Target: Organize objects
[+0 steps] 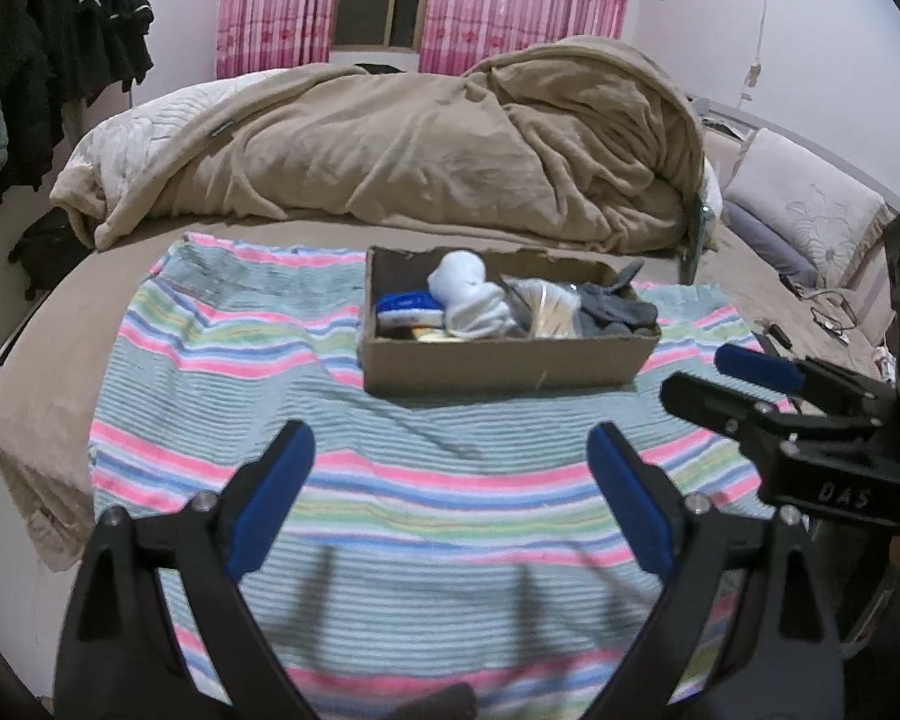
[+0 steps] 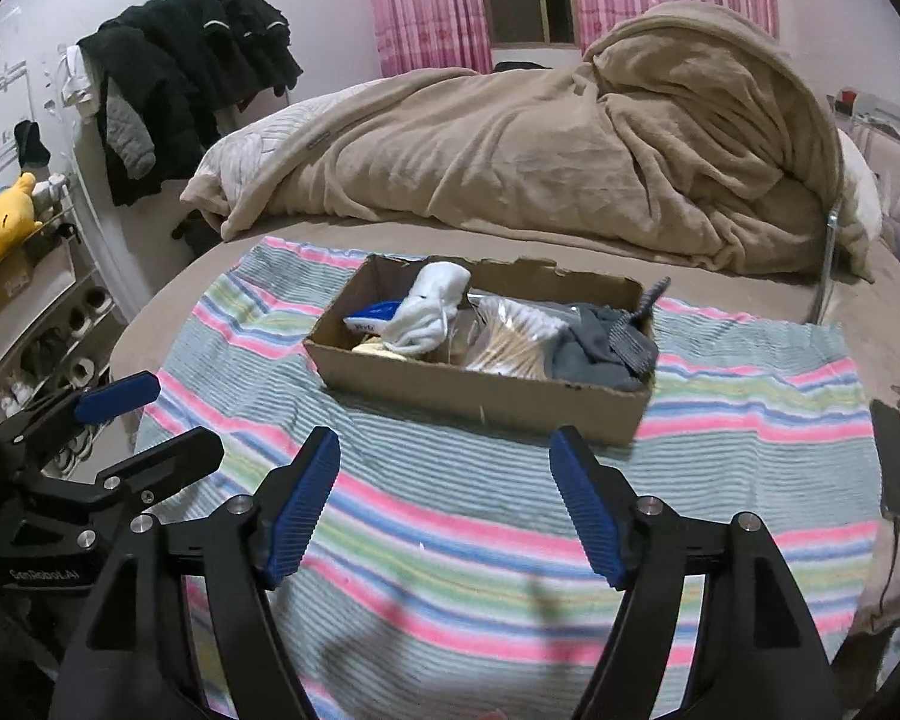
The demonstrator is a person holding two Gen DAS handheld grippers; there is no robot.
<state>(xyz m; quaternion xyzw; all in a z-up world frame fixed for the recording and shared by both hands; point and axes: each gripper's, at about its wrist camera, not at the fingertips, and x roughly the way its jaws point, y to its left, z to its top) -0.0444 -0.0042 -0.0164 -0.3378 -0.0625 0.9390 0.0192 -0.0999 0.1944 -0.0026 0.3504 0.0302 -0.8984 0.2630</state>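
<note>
Cardboard box (image 1: 498,363) on striped towel (image 1: 390,510) on bed, holding white socks (image 1: 471,297), cotton swabs (image 2: 510,342), grey cloth (image 2: 594,351). Left tongs (image 1: 450,468) and right tongs (image 2: 444,480) both spread wide, empty, above towel near box.

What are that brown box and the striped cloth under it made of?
The box looks like plain matte cardboard: dull brown walls and a ragged, torn top edge. The striped cloth seems a soft ribbed woven fabric, perhaps cotton: fine raised ridges cross its pastel bands, and it lies slightly rumpled.
</note>
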